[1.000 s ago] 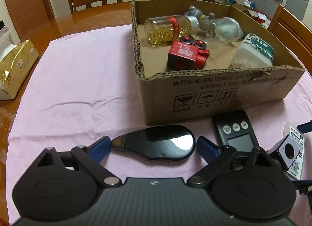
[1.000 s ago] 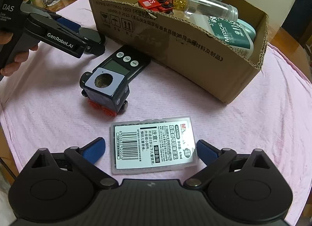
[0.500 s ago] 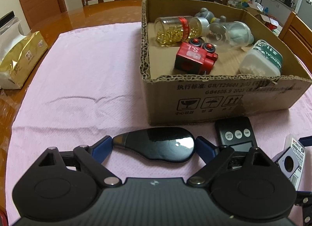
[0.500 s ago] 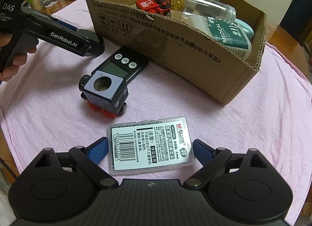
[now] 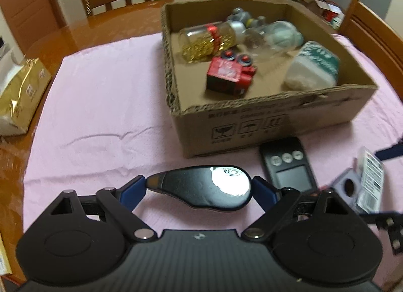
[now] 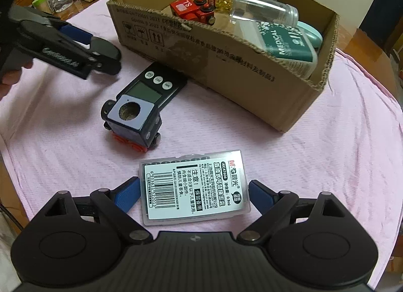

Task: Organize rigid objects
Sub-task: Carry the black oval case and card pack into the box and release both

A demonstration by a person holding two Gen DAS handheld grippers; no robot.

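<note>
The left gripper (image 5: 199, 187) is closed on the black case (image 5: 201, 186), lifted near the table's front edge. The right gripper (image 6: 194, 188) is closing around the plastic box (image 6: 195, 186), but a small gap remains. Next, I think, each goes into the cardboard box (image 5: 264, 118).

Two matte black handheld claws with blue finger pads

Each claw, left (image 5: 199, 187) and right (image 6: 194, 188), had a ribbed black body with a small pale emblem at its front edge, two round black housings with raised discs, and angular linkage arms with triangular cut-outs, pinned by silver rivets. From the right wrist view, the left claw's side bore blurred white lettering, and bare skin of the hand (image 6: 11, 83) showed.
</note>
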